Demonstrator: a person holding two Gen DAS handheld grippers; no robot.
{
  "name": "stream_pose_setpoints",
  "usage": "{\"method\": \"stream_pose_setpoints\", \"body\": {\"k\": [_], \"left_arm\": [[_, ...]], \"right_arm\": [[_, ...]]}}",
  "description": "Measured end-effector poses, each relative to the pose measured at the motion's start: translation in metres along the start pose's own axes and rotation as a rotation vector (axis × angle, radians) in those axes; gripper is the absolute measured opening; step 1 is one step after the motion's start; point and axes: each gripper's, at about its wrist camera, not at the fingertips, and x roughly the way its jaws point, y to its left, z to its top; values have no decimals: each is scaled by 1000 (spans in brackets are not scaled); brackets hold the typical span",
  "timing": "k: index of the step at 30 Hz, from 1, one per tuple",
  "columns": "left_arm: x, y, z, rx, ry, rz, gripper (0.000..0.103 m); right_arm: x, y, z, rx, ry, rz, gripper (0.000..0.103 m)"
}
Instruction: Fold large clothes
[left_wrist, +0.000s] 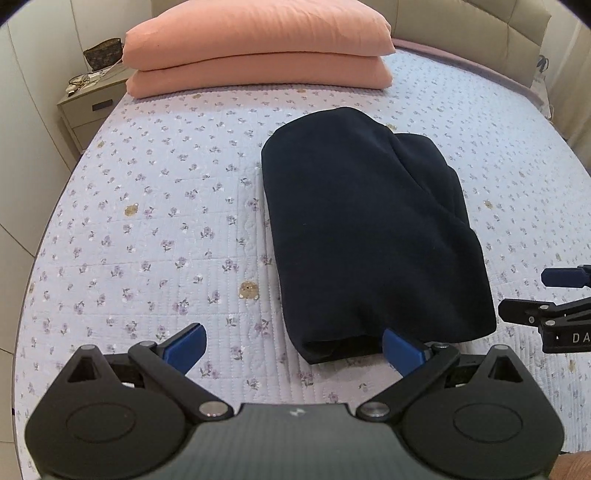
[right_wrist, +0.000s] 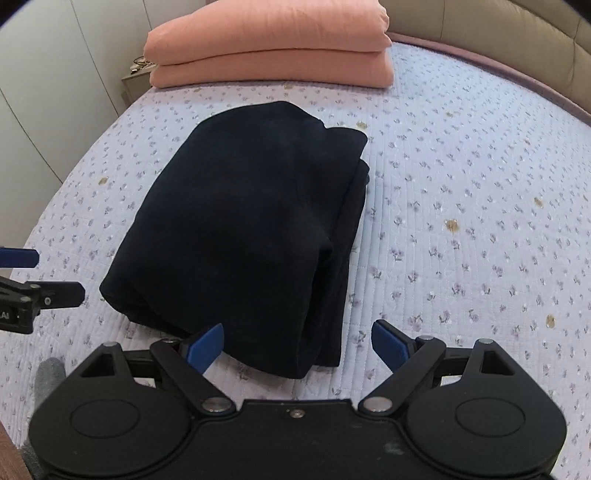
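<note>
A dark navy garment (left_wrist: 369, 229) lies folded into a thick oblong bundle on the floral bedspread (left_wrist: 147, 221). It also shows in the right wrist view (right_wrist: 240, 229). My left gripper (left_wrist: 295, 347) is open and empty, just in front of the bundle's near left corner. My right gripper (right_wrist: 297, 345) is open and empty, its blue fingers straddling the bundle's near right corner without gripping it. The right gripper shows at the right edge of the left wrist view (left_wrist: 554, 295). The left gripper shows at the left edge of the right wrist view (right_wrist: 29, 277).
Two stacked salmon pillows (left_wrist: 258, 55) lie at the head of the bed, also in the right wrist view (right_wrist: 269, 48). A padded beige headboard (left_wrist: 480, 33) runs behind them. A bedside table (left_wrist: 88, 103) with small items stands at the left.
</note>
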Motion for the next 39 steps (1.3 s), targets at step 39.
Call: {"method": "stream_pose_setpoints", "body": {"k": [39], "left_arm": [[-2, 0, 0, -20, -3, -11, 103]], "right_arm": [[-6, 2, 2, -30, -12, 24, 103]]}}
